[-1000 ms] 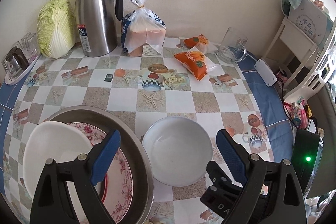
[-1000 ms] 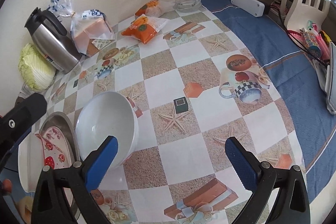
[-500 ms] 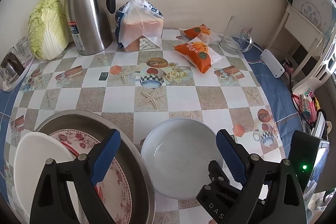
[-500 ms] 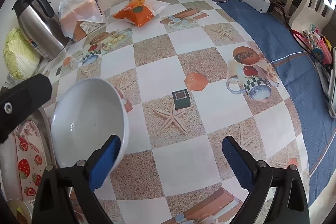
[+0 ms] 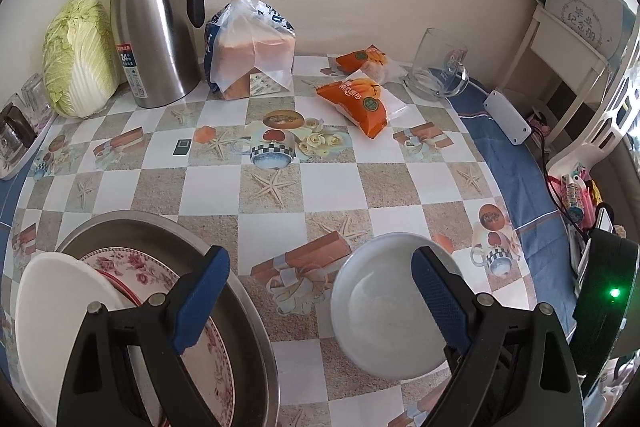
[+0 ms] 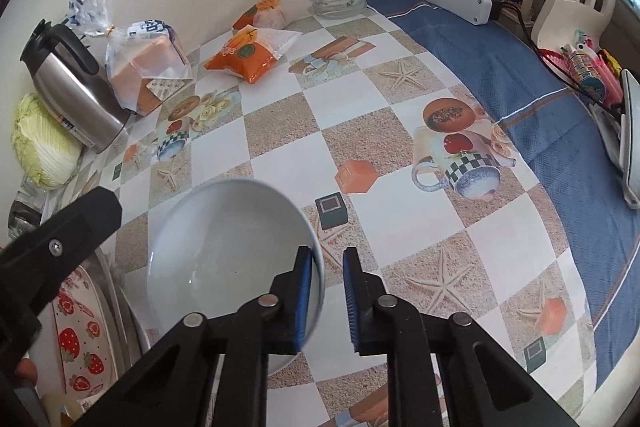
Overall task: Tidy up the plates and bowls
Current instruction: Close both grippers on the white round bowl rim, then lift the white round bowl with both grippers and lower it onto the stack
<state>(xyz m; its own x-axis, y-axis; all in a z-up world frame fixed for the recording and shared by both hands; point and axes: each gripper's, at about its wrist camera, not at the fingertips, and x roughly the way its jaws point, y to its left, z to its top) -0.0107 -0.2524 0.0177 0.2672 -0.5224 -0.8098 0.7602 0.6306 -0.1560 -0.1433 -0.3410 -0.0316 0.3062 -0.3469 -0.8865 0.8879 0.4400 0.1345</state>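
Right wrist: white bowl (image 6: 224, 247) tilted, mouth leftward

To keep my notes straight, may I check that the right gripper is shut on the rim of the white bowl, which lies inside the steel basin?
Not quite: the white bowl is outside the steel basin, beside it over the checked tablecloth, as the left wrist view shows. The right gripper, whose jaws have just been closing, is indeed shut on its rim.

Both grippers are black plastic. The left gripper (image 5: 320, 303) has 2 blue textured pads and round silver screws on its fingers. The right gripper (image 6: 327, 301) has the same blue pads and 4 silver screws.
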